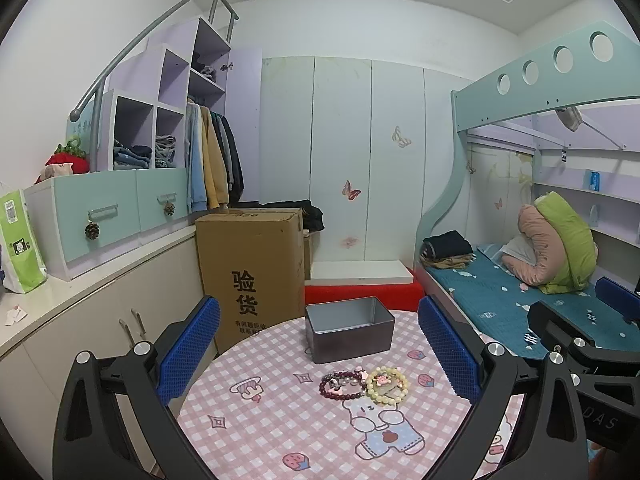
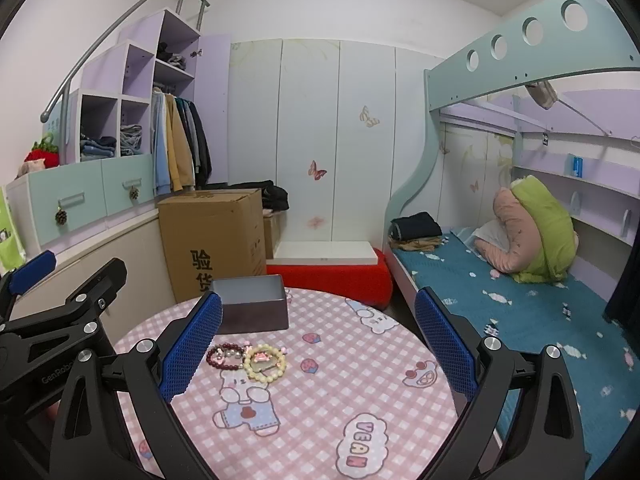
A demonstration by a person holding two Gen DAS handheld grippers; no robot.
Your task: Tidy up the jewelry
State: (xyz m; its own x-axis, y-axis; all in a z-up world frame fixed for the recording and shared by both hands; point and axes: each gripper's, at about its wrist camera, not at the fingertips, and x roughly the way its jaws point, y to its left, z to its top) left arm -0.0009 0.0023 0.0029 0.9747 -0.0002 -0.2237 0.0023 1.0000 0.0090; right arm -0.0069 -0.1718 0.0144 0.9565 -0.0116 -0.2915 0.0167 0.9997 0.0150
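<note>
A round tabletop (image 1: 256, 432) covered in a pink checked cloth with cartoon bears carries the jewelry. A dark red bead bracelet (image 1: 340, 385) lies near the middle of it, touching a pale yellow bead bracelet (image 1: 387, 384) on its right; a small pink charm sits inside the yellow ring, and some pearl-like beads lie within the dark red one. Just beyond the two bracelets stands an open grey metal box (image 1: 349, 329), lidless, close to the far edge of the tabletop; nothing can be made out inside it.

The left gripper (image 1: 319, 350) hangs above the near side of the tabletop with its jaws spread wide, and the bracelets and the box show in the gap between its blue pads (image 1: 188, 350). It holds nothing. The right gripper (image 2: 318, 344) is beside it, further to the right, jaws likewise spread and holding nothing; from its camera the bracelets (image 2: 248, 360) lie just right of its left pad and the box (image 2: 252, 304) sits behind that pad's tip. Each gripper shows at the edge of the other's view.

Behind the tabletop stand a tall cardboard box (image 1: 250, 264) with printed characters, a red bench (image 1: 360, 292) and white wardrobe doors (image 1: 360, 152) with butterfly stickers. To the right is a bunk bed (image 2: 520, 300) with a teal sheet, folded clothes and a green and pink cushion (image 2: 532, 236).
</note>
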